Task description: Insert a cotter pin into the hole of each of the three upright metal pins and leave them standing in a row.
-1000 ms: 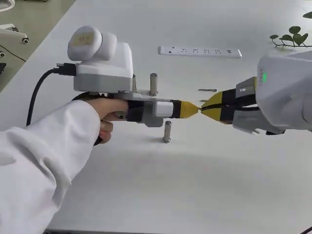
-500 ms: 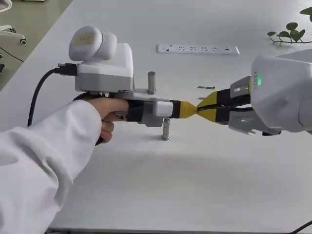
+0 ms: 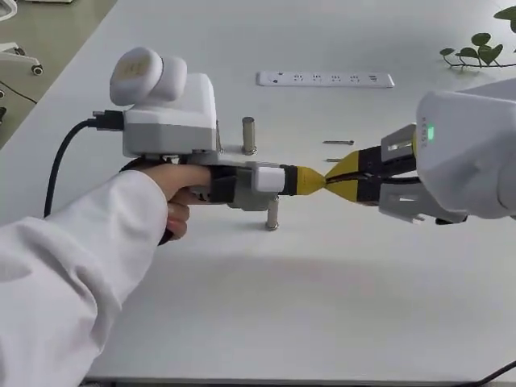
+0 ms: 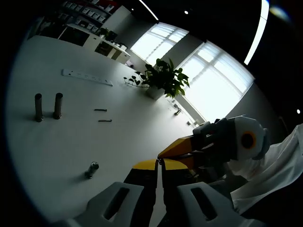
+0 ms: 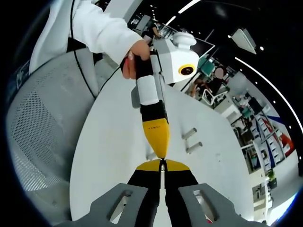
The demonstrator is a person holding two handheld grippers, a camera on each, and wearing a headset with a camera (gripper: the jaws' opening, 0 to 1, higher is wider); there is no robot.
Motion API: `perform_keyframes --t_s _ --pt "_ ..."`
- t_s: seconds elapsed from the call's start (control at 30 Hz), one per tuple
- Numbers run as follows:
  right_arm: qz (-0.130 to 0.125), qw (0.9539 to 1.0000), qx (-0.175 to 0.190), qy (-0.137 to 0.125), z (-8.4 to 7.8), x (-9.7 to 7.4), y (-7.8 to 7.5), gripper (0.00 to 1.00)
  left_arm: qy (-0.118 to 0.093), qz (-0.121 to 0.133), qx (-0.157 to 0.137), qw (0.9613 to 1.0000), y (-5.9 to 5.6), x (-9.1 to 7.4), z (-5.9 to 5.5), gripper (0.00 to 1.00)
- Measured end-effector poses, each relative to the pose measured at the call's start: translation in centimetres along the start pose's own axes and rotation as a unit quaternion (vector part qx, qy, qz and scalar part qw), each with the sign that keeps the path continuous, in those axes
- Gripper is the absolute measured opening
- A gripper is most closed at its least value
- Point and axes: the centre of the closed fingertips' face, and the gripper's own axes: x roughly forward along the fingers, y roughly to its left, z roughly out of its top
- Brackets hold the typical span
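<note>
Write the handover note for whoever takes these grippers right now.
Grippers: the left gripper and the right gripper are both shut, tip to tip above the table. Whether a cotter pin is pinched between them is too small to tell.
Metal pins: two stand side by side; the third stands apart.
Two cotter pins lie loose on the table.
Done: no inserted cotter pin can be seen.
Left: fit all three, then line them up in a row.

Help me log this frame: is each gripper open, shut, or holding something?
Left gripper: shut; whether it pinches anything cannot be told.
Right gripper: shut, tip to tip with the left; same doubt.
</note>
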Motion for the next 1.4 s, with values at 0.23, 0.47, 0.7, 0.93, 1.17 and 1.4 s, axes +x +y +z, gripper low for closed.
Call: perform_keyframes --t_s 0.23,0.47,0.7,0.93,1.17,1.4 --pt "0.001 1.0 -0.001 0.001 0.0 -0.2 0.4 0.0 0.0 0.001 -0.015 0.9999 -0.2 0.0 -0.3 0.0" --pt "0.013 0.9999 0.001 0.005 -0.3 -0.1 1.1 0.0 0.033 0.019 -0.011 0.9992 -0.2 0.1 -1.3 0.0" --pt "0.016 0.9998 0.009 0.002 -0.4 -0.1 1.3 0.0 0.034 0.023 0.036 0.9985 -0.4 0.1 -1.4 0.0" --pt "0.027 0.997 0.072 0.009 -1.5 -0.1 1.3 0.13 0.046 0.03 0.081 0.9952 0.0 -0.3 -1.9 0.0" --pt "0.09 0.9778 0.189 -0.011 -2.0 -0.1 3.1 0.12 0.052 0.018 0.21 0.9761 0.1 -1.1 -2.0 0.0" --pt "0.115 0.9666 0.224 -0.048 -0.9 -0.3 3.2 0.08 0.04 -0.025 0.38 0.9237 -1.7 -1.4 -2.0 0.0"
